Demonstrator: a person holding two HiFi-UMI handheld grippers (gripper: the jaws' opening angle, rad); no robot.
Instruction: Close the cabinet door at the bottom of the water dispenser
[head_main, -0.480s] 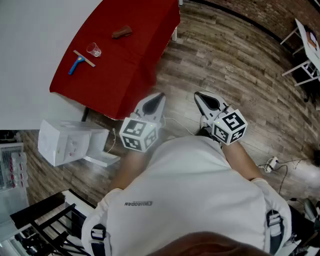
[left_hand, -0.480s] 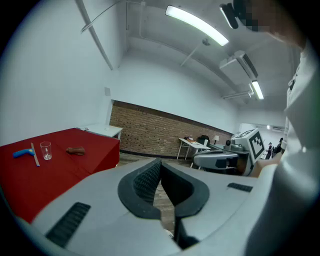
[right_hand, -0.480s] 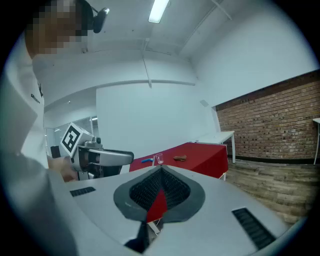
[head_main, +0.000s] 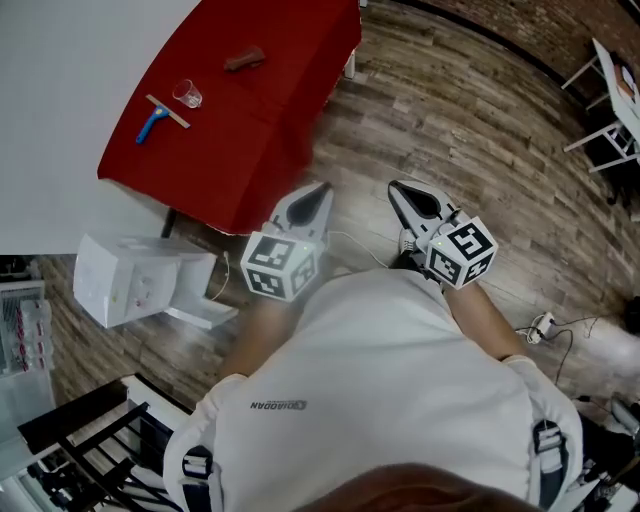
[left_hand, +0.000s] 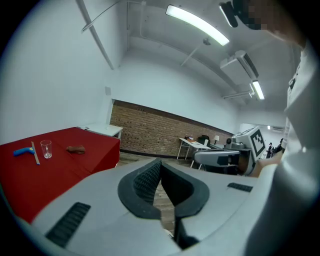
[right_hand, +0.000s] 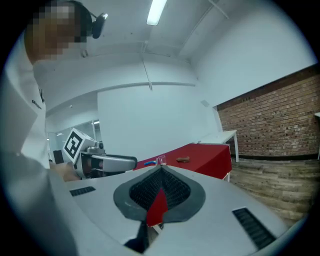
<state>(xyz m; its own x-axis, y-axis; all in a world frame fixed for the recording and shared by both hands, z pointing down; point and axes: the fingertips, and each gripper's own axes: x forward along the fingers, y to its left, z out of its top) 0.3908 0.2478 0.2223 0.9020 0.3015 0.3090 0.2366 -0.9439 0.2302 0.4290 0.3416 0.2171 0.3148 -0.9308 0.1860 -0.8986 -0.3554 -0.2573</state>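
The white water dispenser (head_main: 130, 282) stands on the wooden floor at the left of the head view, seen from above. A white panel (head_main: 203, 314) juts out at its lower right and looks like the open cabinet door. I hold both grippers in front of my chest, well apart from the dispenser. My left gripper (head_main: 319, 189) (left_hand: 160, 162) is shut with nothing between its pads. My right gripper (head_main: 396, 188) (right_hand: 160, 170) is also shut and empty. The dispenser is out of sight in both gripper views.
A red-clothed table (head_main: 250, 130) beyond the dispenser carries a glass (head_main: 187, 97), a blue-handled scraper (head_main: 155, 122) and a brown object (head_main: 244, 62). A plug and cable (head_main: 544, 325) lie on the floor at right. White furniture (head_main: 610, 110) stands far right, a black rack (head_main: 90, 440) bottom left.
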